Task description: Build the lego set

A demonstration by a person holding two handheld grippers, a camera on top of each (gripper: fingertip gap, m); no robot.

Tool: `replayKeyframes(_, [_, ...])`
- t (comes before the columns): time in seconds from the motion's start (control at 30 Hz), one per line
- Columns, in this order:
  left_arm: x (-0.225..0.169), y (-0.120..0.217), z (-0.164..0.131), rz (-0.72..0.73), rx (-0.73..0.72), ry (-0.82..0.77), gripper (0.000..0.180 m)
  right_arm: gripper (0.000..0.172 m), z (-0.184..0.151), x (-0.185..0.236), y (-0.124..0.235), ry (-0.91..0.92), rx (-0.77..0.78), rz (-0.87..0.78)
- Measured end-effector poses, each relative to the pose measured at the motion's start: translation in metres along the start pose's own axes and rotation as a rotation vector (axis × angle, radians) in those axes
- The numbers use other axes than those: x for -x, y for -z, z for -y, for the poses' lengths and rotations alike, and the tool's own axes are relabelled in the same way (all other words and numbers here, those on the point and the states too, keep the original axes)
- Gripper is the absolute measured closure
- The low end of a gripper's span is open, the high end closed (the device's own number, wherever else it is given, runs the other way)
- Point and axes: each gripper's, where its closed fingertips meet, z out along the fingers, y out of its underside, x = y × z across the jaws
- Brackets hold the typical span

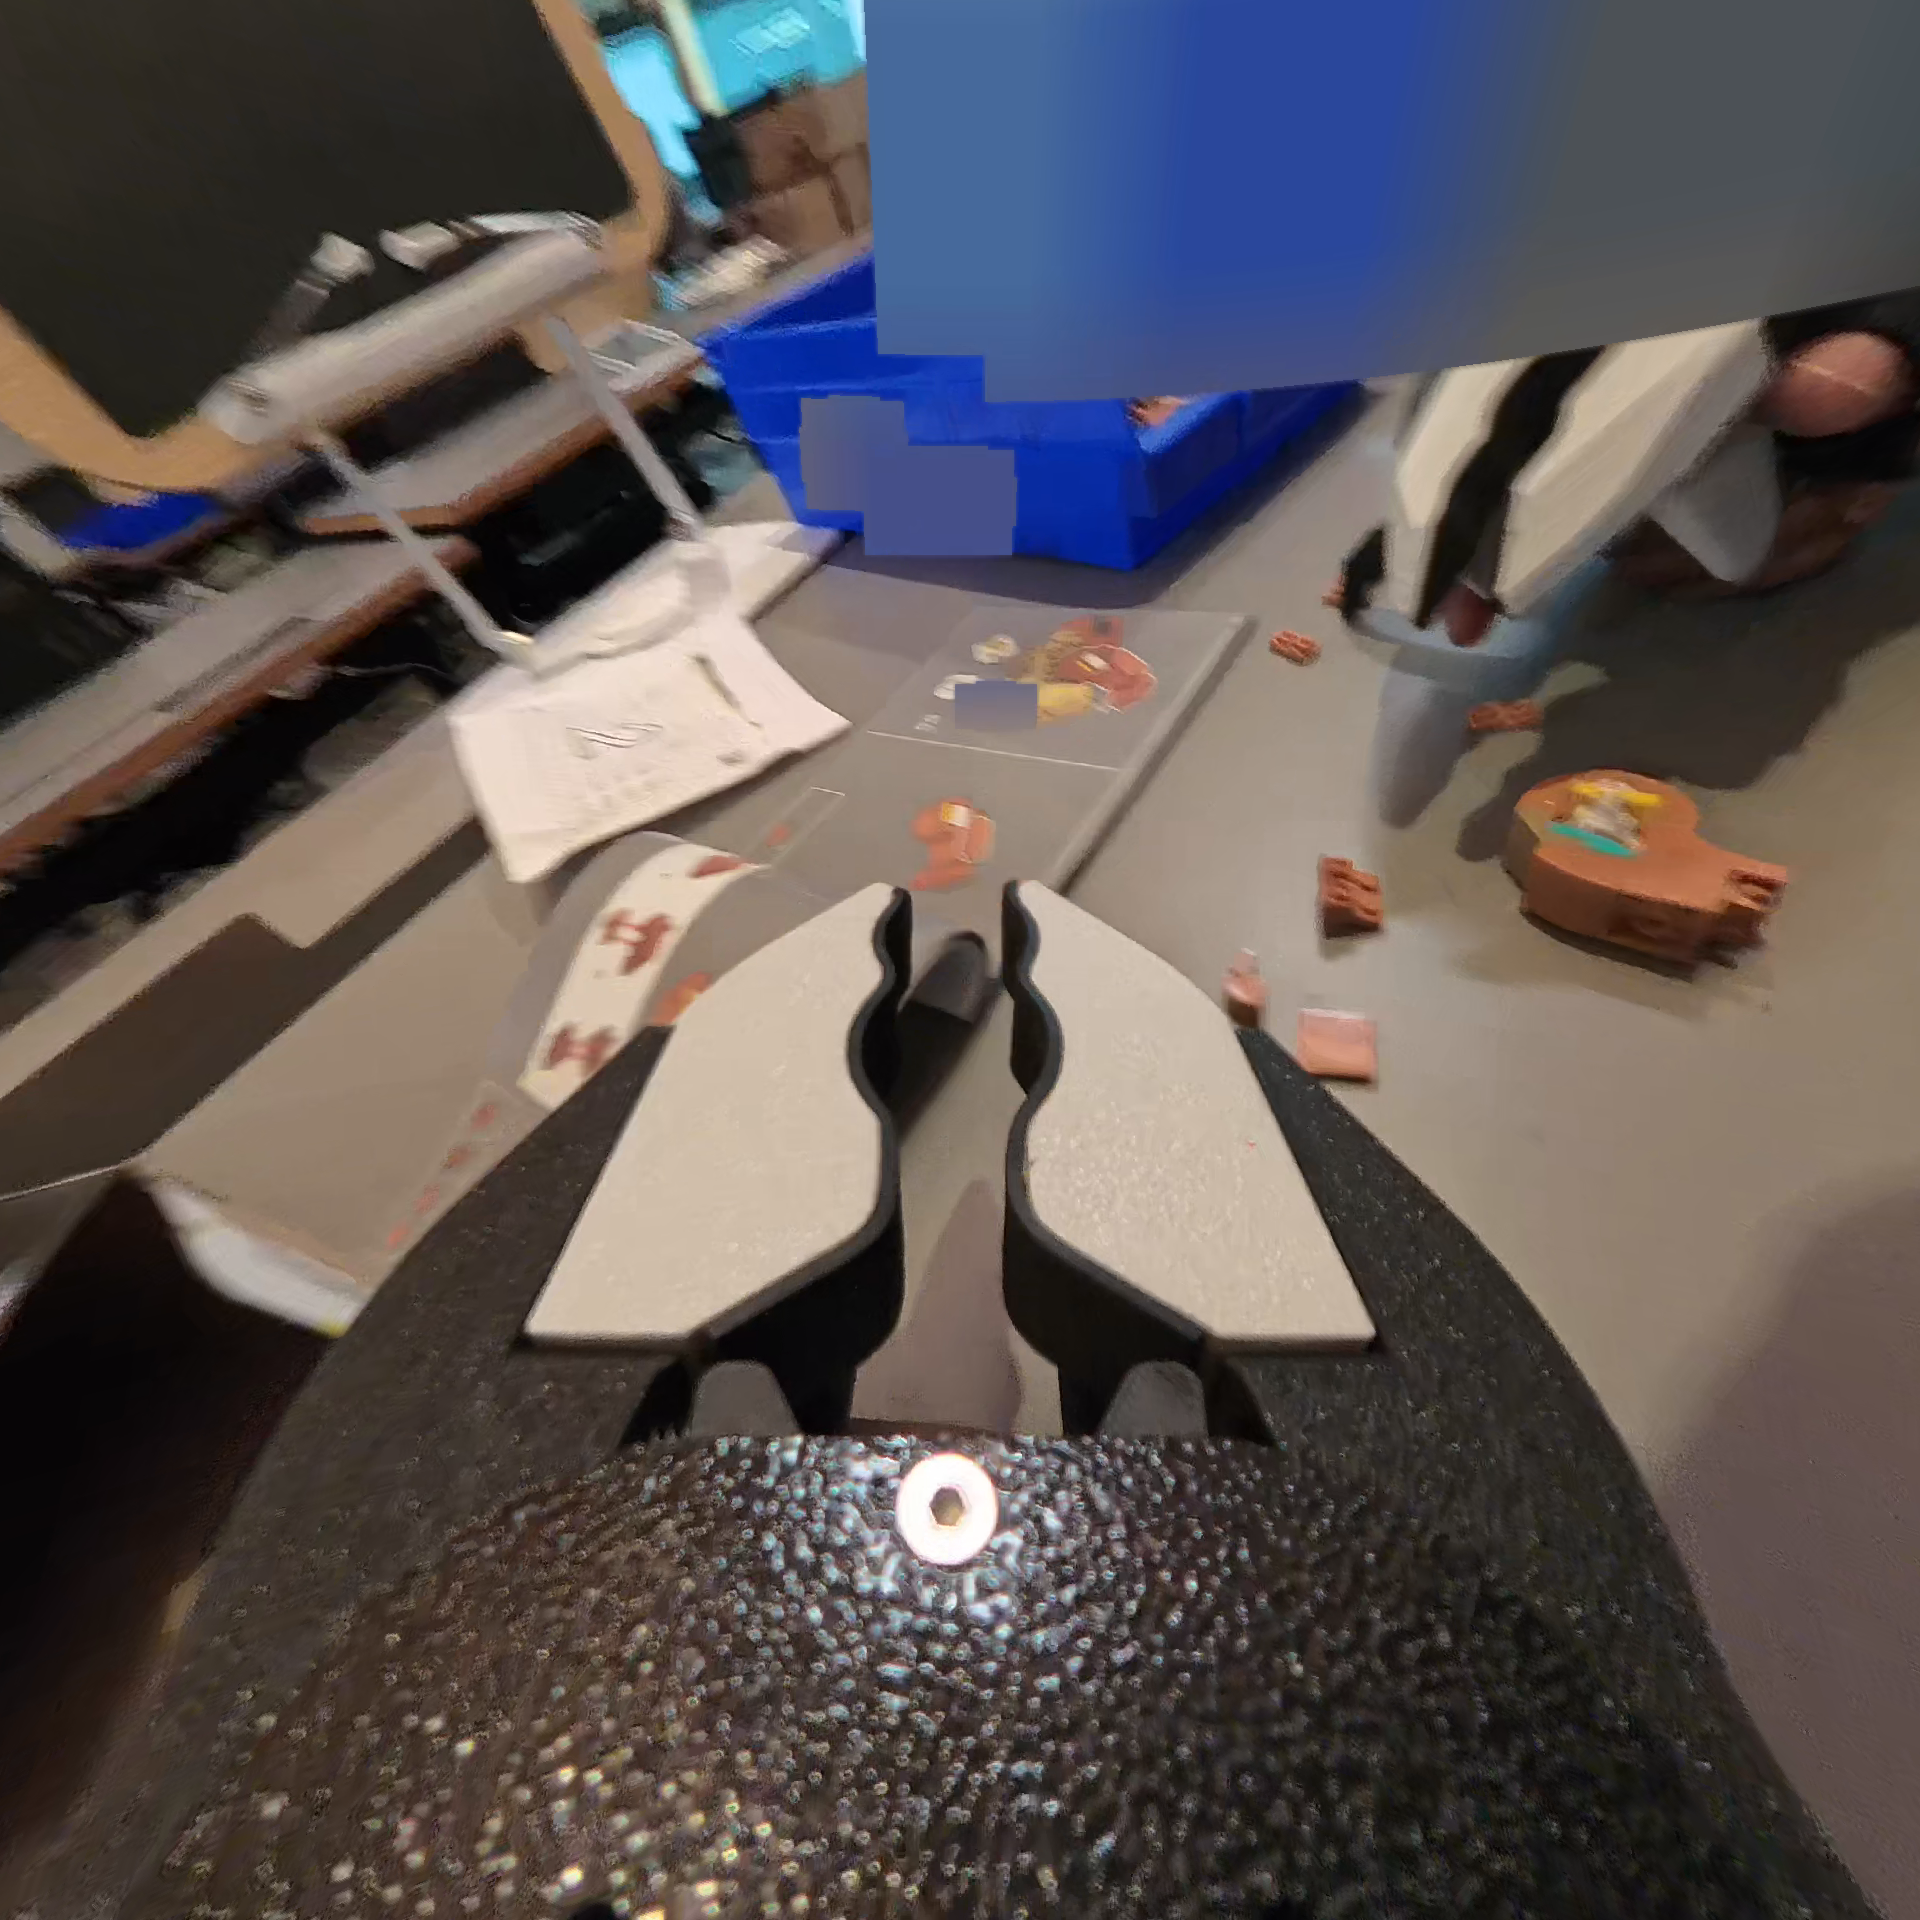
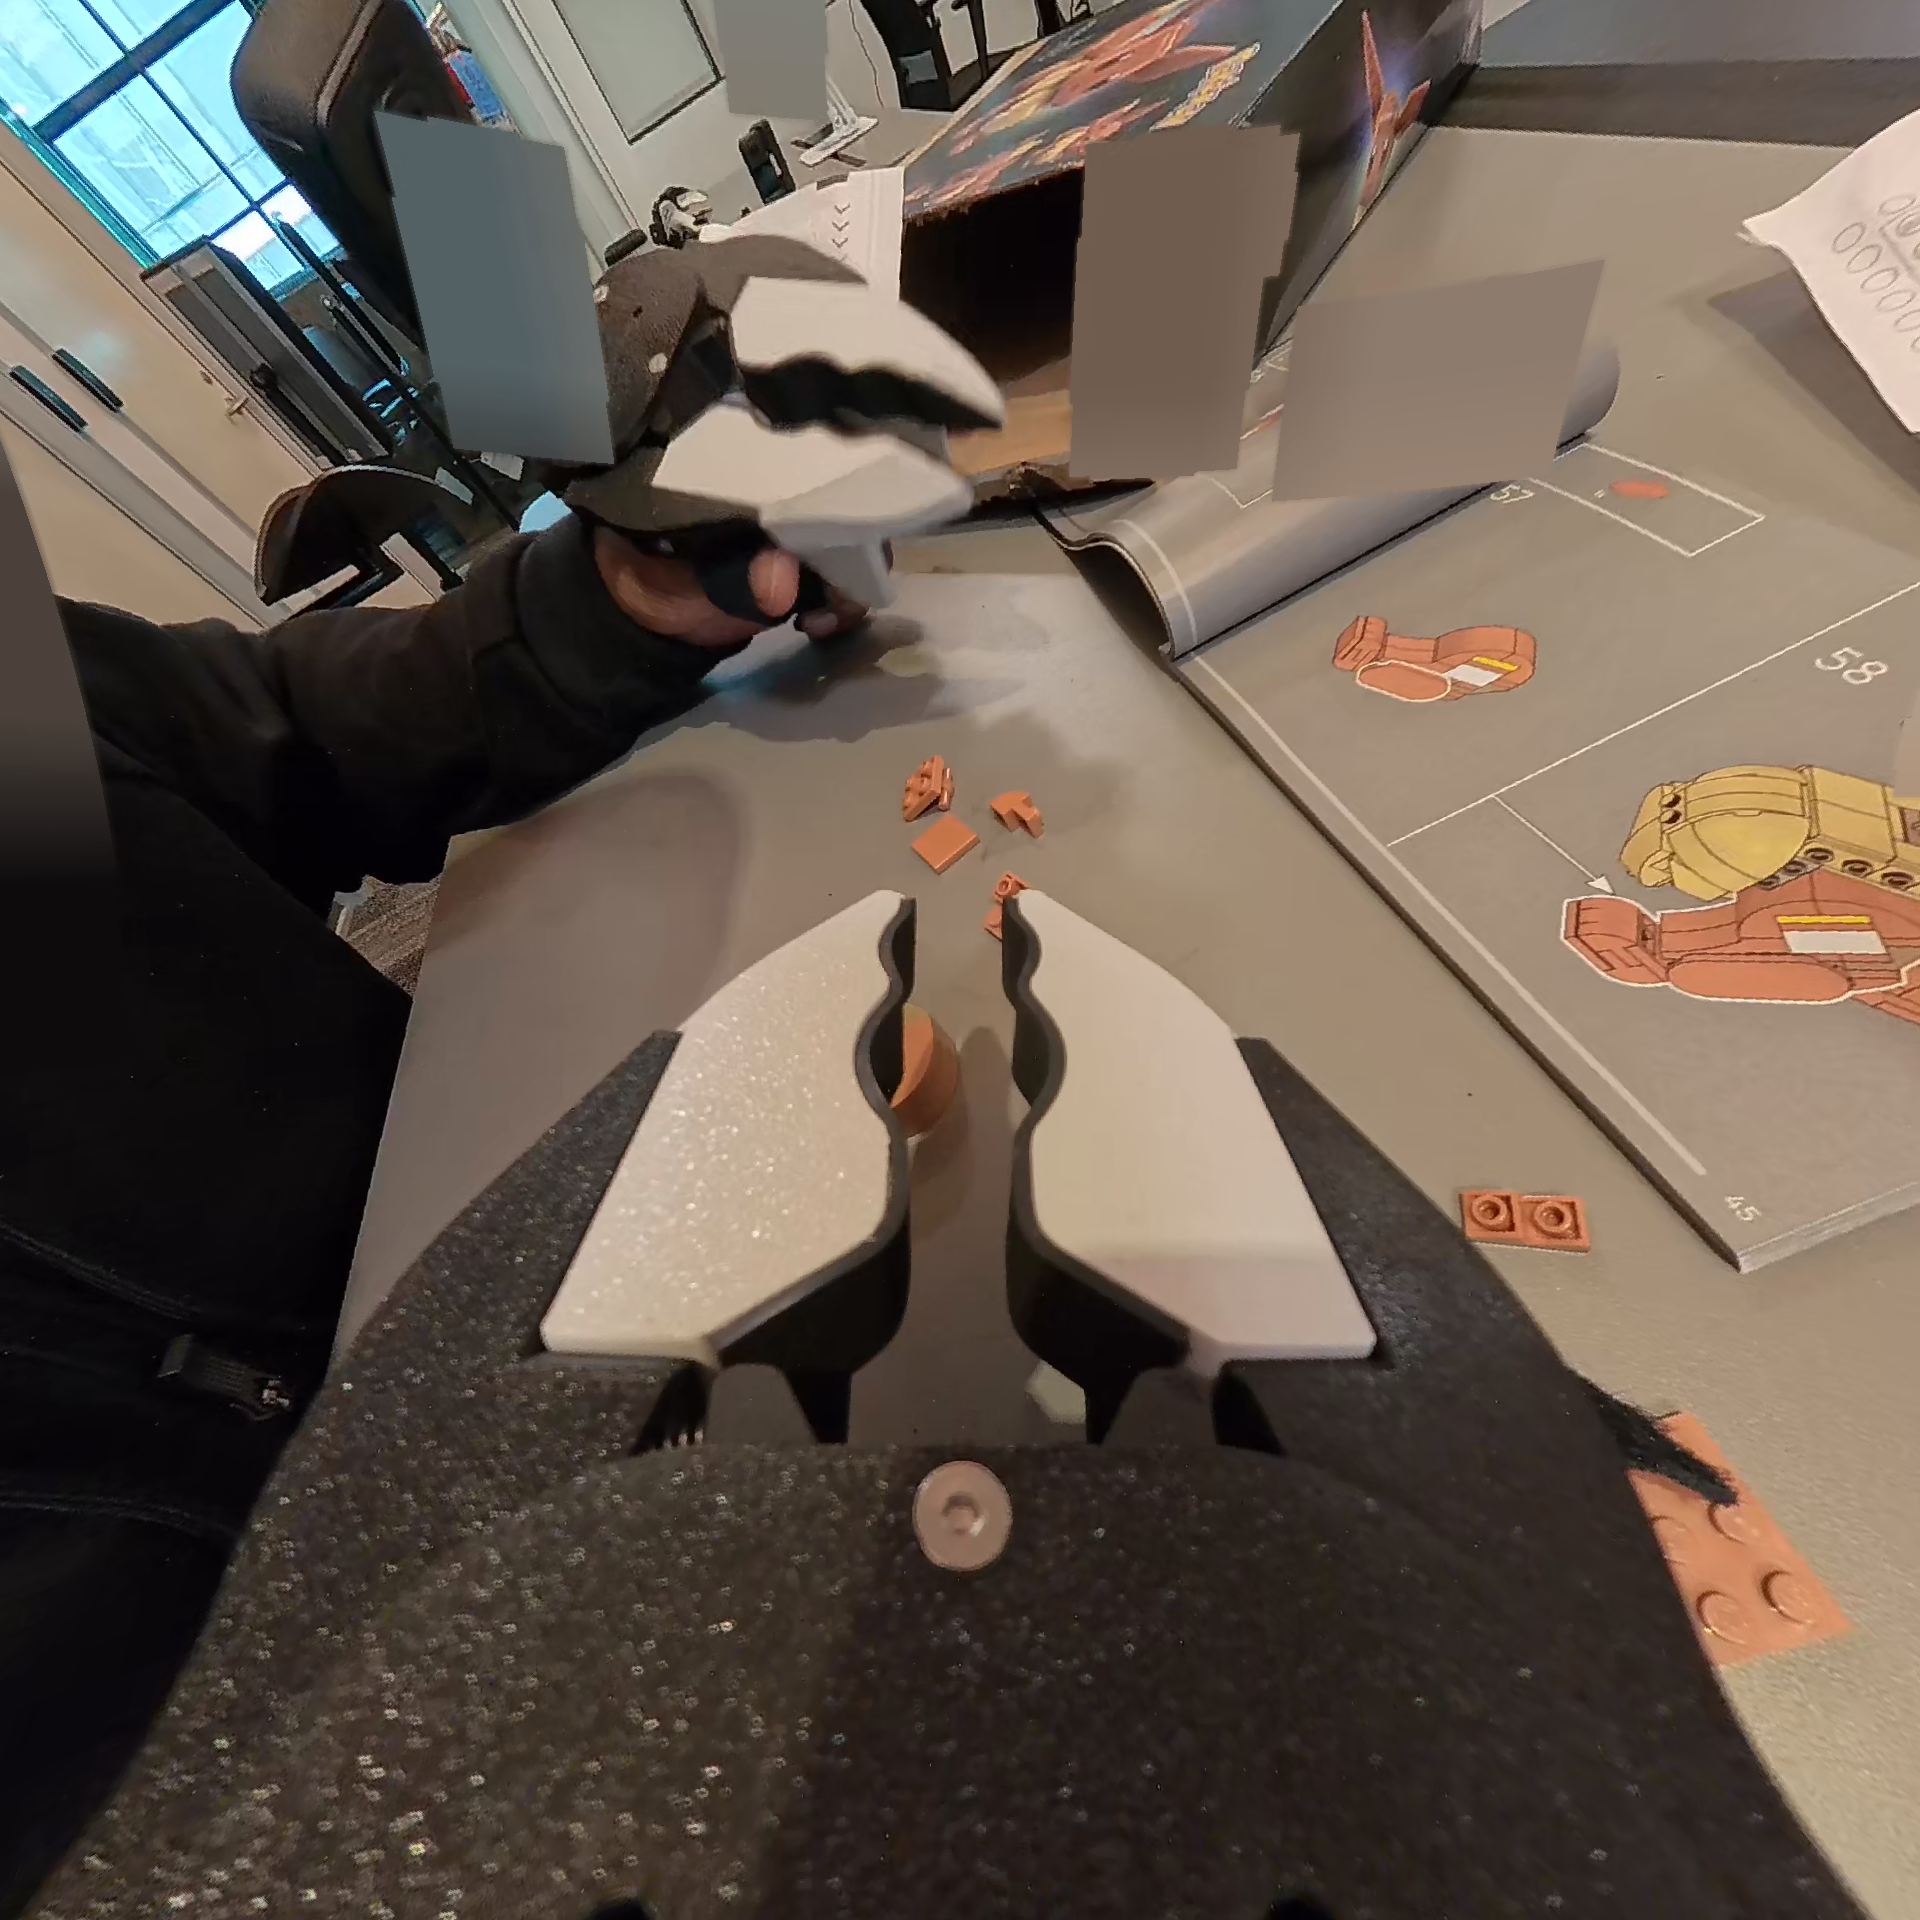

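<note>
My right gripper (image 2: 958, 904) is open, low over the grey table (image 2: 644, 935). A round orange-brown piece (image 2: 923, 1070) stands between its fingers, close to the left pad and with a clear gap to the right pad. A small brown piece (image 2: 1006, 902) lies at the right fingertip, and a flat brown tile (image 2: 945, 840) and two small brown pieces (image 2: 928, 787) lie just ahead. My left gripper (image 1: 954, 894) is open, with a dark shape (image 1: 951, 987) below the gap that I cannot identify. In the right wrist view the left gripper (image 2: 982, 452) is raised above the table.
An open instruction booklet (image 2: 1558, 831) lies to the right, with a brown two-stud plate (image 2: 1524, 1218) beside it. A part-built brown model (image 1: 1642, 873) and loose brown bricks (image 1: 1349, 894) lie on the table. A blue bin (image 1: 1039, 468), white papers (image 1: 644, 738) and an open box (image 2: 1143, 156) are farther back. My hands' fingertips stand some 12 centimeters from each other. It is some 7 centimeters from my left tips to the dark shape (image 1: 951, 987). It is some 9 centimeters from my left tips to the flat brown tile (image 2: 945, 840). Seen from the left wrist view (image 1: 1335, 1050) as well.
</note>
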Motion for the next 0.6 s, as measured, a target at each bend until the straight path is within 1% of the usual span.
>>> replayKeyframes(0.03, [-0.008, 0.0, -0.004, -0.061, 0.035, 0.002, 0.165, 0.156, 0.0, 0.0, 0.0, 0.0, 0.0, 0.0])
replayKeyframes(0.07, [-0.013, -0.001, -0.008, -0.09, 0.066, -0.005, 0.164, 0.156, 0.0, 0.0, 0.0, 0.0, 0.001, 0.0])
replayKeyframes(0.13, [-0.019, -0.001, -0.012, -0.105, 0.094, -0.044, 0.164, 0.156, 0.0, 0.0, 0.0, 0.0, 0.001, 0.0])
replayKeyframes(0.33, [-0.037, -0.003, -0.021, -0.188, 0.164, -0.07, 0.164, 0.156, 0.0, 0.0, 0.0, -0.001, 0.003, 0.0])
replayKeyframes(0.6, [-0.04, -0.003, -0.023, -0.202, 0.18, -0.086, 0.164, 0.156, 0.0, 0.0, -0.001, -0.001, 0.004, 0.001])
